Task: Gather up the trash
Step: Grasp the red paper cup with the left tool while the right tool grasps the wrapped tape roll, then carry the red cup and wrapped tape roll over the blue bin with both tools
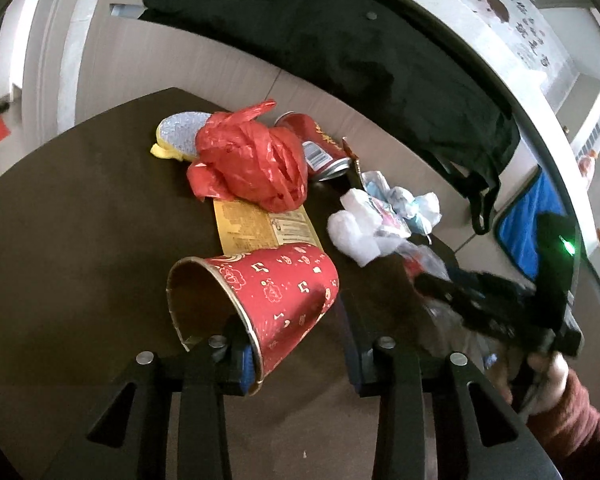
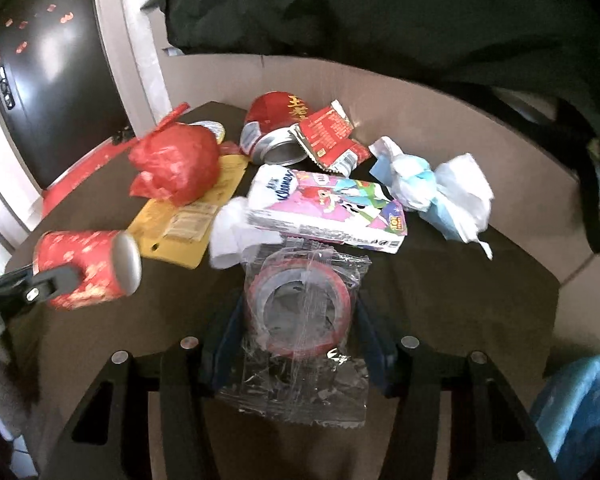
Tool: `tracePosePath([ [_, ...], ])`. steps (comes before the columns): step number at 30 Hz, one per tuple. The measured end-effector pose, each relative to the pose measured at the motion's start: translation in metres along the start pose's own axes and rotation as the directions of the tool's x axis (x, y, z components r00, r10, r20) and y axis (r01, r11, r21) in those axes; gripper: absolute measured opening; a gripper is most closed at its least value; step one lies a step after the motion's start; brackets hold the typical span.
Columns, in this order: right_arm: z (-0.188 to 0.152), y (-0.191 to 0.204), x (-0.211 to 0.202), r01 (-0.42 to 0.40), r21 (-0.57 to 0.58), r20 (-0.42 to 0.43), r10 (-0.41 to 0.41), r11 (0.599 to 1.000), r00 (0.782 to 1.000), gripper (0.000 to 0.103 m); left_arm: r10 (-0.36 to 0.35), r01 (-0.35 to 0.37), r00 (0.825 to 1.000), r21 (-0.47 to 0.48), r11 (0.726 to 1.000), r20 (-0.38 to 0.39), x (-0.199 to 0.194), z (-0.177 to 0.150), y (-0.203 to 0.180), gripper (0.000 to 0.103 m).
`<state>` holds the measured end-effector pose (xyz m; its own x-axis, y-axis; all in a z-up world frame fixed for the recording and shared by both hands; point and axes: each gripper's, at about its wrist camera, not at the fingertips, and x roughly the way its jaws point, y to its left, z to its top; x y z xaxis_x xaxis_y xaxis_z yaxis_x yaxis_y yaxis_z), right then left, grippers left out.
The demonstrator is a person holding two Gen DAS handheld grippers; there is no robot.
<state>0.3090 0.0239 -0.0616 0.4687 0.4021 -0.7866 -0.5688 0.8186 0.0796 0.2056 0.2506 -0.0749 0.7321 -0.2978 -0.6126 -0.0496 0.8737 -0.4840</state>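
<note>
A red paper cup (image 1: 276, 288) lies on its side on the dark table (image 1: 80, 220). My left gripper (image 1: 298, 344) is open: one finger reaches inside the cup's mouth, the other stands outside near its base, and the cup's lower wall is between them. The right wrist view shows the same cup (image 2: 88, 268) behind a left fingertip (image 2: 56, 280). My right gripper (image 2: 298, 340) is open, with its fingers close on either side of a clear wrapper (image 2: 300, 320) holding a red ring. No squeeze shows in the wrapper. The picture is blurred there.
Further back lie a red plastic bag (image 2: 176, 164), a red can (image 2: 276, 128), a yellow packet (image 2: 188, 216), a red sachet (image 2: 328, 132), a tissue pack (image 2: 324, 208) and crumpled tissues (image 2: 432, 188). A black garment (image 1: 340, 40) hangs behind. A blue object (image 2: 580, 408) sits off the table's right.
</note>
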Motion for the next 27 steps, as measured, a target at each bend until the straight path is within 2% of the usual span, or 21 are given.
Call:
tracePosePath([
  [2,-0.007,0.002,-0.009,0.004,-0.002,0.01,-0.004,1.0,1.0,0.05,0.008,-0.008,1.0,0.002,1.0,0.005,-0.001,0.001,-0.002,0.015],
  [4,-0.015,0.004,-0.016,0.009,-0.012,0.016,-0.009,1.0,1.0,0.05,0.026,-0.026,1.0,0.016,1.0,0.016,-0.004,0.002,-0.008,0.008],
  [12,-0.037,-0.003,-0.054,-0.011,0.012,0.074,0.01,1.0,0.997,0.05,0.066,-0.075,0.995,0.115,0.99,0.075,-0.025,-0.003,-0.052,0.008],
  [20,-0.054,-0.014,-0.097,-0.004,0.038,0.149,-0.002,0.999,0.989,0.05,0.03,-0.053,0.993,0.196,0.979,0.115,-0.047,-0.01,-0.103,0.008],
  [27,-0.059,-0.036,-0.152,0.031,0.079,0.27,-0.051,0.996,0.961,0.05,-0.02,-0.027,0.986,0.281,0.959,0.163,-0.058,-0.012,-0.162,0.008],
])
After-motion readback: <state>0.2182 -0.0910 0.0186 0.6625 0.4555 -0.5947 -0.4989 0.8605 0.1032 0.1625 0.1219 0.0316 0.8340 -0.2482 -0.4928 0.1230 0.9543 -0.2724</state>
